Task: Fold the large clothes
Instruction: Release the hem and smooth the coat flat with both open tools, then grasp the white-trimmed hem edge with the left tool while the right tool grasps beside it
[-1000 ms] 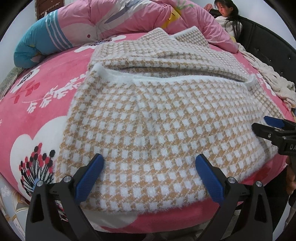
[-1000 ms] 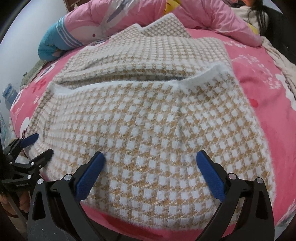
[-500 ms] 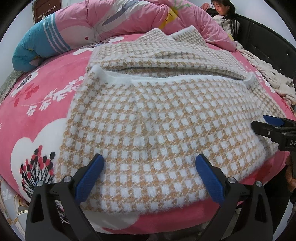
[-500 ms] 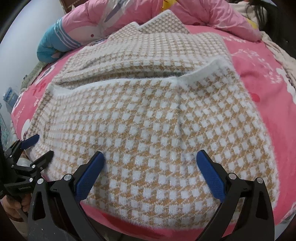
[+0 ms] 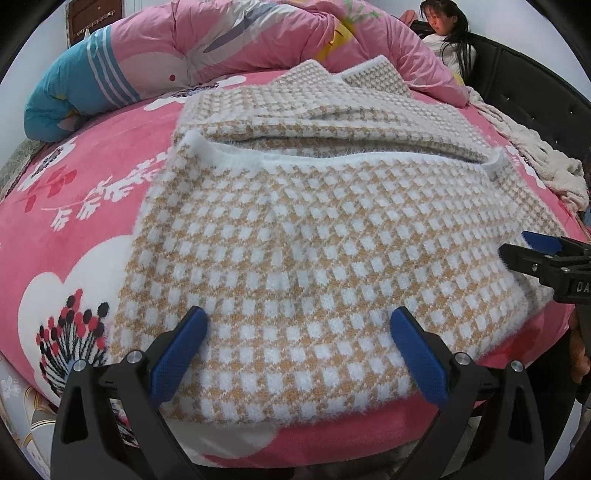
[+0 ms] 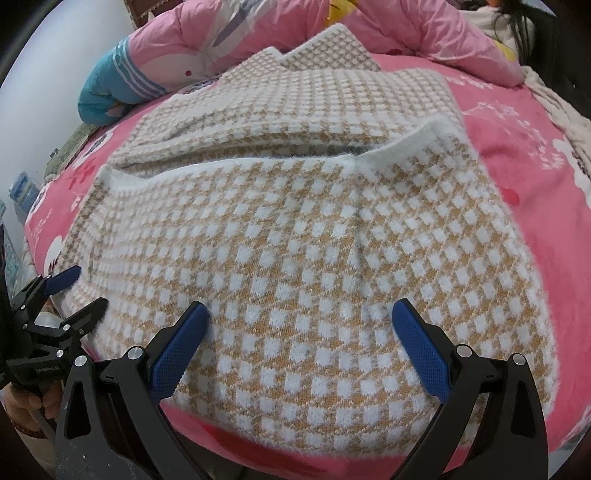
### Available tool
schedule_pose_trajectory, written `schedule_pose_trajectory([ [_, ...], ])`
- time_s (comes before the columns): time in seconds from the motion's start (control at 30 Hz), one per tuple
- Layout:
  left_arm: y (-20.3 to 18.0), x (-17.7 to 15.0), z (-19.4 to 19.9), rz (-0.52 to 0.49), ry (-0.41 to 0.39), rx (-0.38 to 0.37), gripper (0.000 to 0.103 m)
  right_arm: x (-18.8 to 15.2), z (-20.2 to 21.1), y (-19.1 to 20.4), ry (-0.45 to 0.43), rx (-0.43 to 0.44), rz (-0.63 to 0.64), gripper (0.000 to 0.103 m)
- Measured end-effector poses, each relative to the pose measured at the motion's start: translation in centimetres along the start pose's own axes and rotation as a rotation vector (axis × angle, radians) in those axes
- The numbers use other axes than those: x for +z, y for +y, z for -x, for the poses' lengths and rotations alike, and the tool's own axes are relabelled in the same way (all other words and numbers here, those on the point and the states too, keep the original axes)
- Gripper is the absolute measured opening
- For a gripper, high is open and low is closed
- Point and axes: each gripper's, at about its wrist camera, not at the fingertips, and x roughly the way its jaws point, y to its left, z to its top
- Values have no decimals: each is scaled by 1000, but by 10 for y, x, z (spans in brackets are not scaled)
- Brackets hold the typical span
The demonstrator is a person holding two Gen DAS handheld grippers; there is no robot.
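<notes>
Left tongs: the left tongs are spread wide, with nothing between the blue pads; they hover over the near hem of the garment, on its left half.
Right tongs: the right tongs are also wide and hold nothing; they hover over the near hem on the right half. In the left view they come in from the right edge.
Garment: a large fluffy knit with a tan and white check pattern lies spread on the bed, near its front edge.
Done so far: the near part lies doubled over the rest — a white trimmed edge runs across the middle, and the layer under it continues to the far side. So one fold seems made.
Left to do: I judge that more folds are needed — the bundle is wide and not compact yet.
Around: a rolled pink quilt lies behind the garment, and a person sits at the far corner.
</notes>
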Motion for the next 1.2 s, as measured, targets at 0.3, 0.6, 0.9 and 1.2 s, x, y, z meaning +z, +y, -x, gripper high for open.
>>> schedule_pose_trajectory([
  [0.3,8,10,34,1,-83,3,98,0,5,-3,7,-1,4,95],
  [0.6,24,74,59,-13,-182,15,98,29,31,4,25,69,33,95],
  [0.9,43,177,46,-2,-238,-52,98,113,58,0,-56,128,137,95],
  [1.2,46,302,-34,93,-237,-201,98,239,14,-20,-106,137,137,95],
])
